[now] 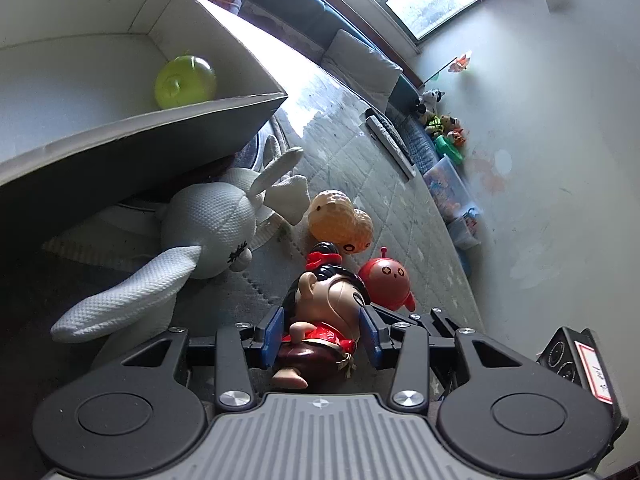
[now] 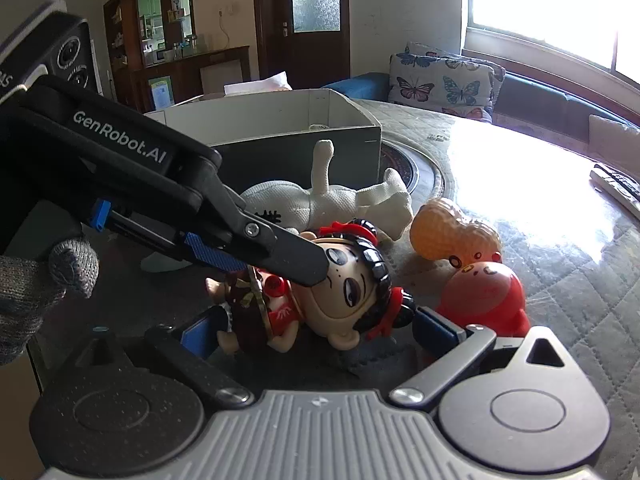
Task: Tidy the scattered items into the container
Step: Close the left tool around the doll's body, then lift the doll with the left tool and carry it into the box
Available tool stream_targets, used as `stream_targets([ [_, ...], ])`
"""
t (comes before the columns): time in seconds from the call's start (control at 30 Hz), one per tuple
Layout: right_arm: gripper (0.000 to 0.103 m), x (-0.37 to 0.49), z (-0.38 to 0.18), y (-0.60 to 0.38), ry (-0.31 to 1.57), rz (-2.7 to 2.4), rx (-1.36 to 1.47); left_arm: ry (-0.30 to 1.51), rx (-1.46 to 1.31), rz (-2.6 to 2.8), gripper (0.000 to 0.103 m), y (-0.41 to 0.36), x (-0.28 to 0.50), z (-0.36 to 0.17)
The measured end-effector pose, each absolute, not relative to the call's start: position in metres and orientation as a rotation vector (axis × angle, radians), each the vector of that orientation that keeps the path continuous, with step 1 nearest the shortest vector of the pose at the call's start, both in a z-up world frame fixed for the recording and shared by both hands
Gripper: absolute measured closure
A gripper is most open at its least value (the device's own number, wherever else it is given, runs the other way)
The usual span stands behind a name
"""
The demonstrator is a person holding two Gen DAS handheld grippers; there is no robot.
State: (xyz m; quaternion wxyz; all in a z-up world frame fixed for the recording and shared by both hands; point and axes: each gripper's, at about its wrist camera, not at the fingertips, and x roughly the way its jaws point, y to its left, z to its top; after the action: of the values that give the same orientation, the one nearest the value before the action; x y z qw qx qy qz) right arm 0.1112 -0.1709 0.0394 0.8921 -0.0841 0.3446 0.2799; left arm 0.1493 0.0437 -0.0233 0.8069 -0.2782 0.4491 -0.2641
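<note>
A doll [image 1: 324, 312] with a big head, black hair and red clothes lies on the quilted table; it also shows in the right wrist view [image 2: 340, 292]. My left gripper [image 1: 322, 338] has its blue pads on both sides of the doll's body, closed on it. My right gripper [image 2: 316, 328] is open, its fingers wide either side of the doll. The white box [image 1: 132, 32] stands at the left and holds a yellow-green ball [image 1: 185, 82]. A white plush rabbit [image 1: 200, 232], a peanut toy [image 1: 340, 222] and a red round toy [image 1: 386, 280] lie beside the doll.
A remote control [image 1: 390, 140] lies farther along the table. Toys and a plastic bin [image 1: 448, 184] line the wall. A butterfly cushion [image 2: 444, 80] sits on the sofa beyond the table. A round inset [image 2: 404, 168] lies beside the box.
</note>
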Motion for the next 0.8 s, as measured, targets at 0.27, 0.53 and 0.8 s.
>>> stream_targets([
  [0.27,0.005,0.110,0.040,-0.170,0.715,0.569,-0.165,0.938,-0.589,-0.576,0.064,0.047,0.145,-0.021],
  [0.53,0.005,0.105,0.056,-0.163,0.689,0.562,-0.184,0.889,-0.603,-0.582,0.067,0.056,0.138,-0.005],
  [0.8,0.005,0.120,0.102,-0.133,0.584,0.600,-0.270,0.742,-0.612,-0.556,0.067,0.087,0.139,0.042],
])
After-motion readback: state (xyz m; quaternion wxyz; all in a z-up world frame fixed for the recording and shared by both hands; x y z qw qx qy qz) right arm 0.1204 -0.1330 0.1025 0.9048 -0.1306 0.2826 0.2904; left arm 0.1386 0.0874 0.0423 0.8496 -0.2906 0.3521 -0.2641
